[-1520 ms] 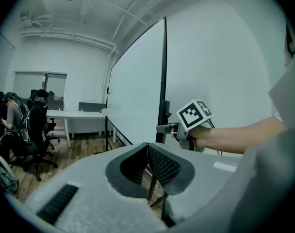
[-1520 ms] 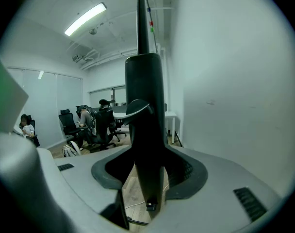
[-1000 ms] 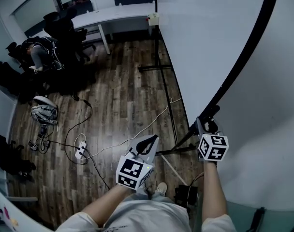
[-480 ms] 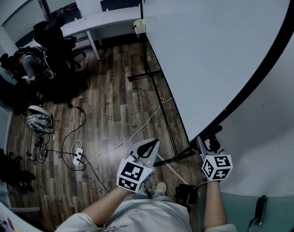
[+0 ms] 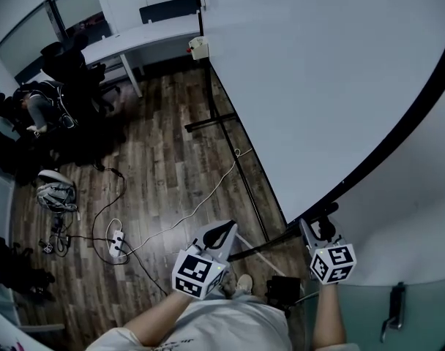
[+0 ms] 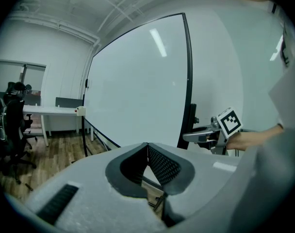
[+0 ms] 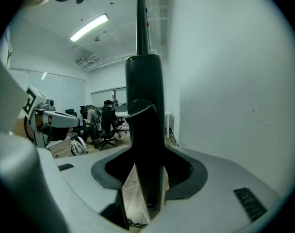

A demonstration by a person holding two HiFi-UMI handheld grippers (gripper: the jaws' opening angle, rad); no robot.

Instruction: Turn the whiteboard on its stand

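Observation:
The big whiteboard (image 5: 318,79) stands on a black stand (image 5: 244,189) and fills the upper right of the head view. My right gripper (image 5: 314,227) is shut on its black side frame (image 7: 143,106) near the lower corner; in the right gripper view the frame stands upright between the jaws of the right gripper (image 7: 147,178). My left gripper (image 5: 224,232) hangs beside it over the floor, apart from the board. The left gripper view shows the left gripper (image 6: 147,152) shut with nothing in it, and beyond it the board's face (image 6: 138,81) and the right gripper (image 6: 201,136).
A white cable (image 5: 200,203) and a power strip (image 5: 116,240) lie on the wood floor left of the stand. A desk (image 5: 142,31), office chairs and a seated person (image 5: 39,108) are at the far left. A glass door handle (image 5: 394,313) is at lower right.
The right gripper, still on the frame, has moved down and right in the head view, and the board's far edge has swung left. The left gripper has hardly moved.

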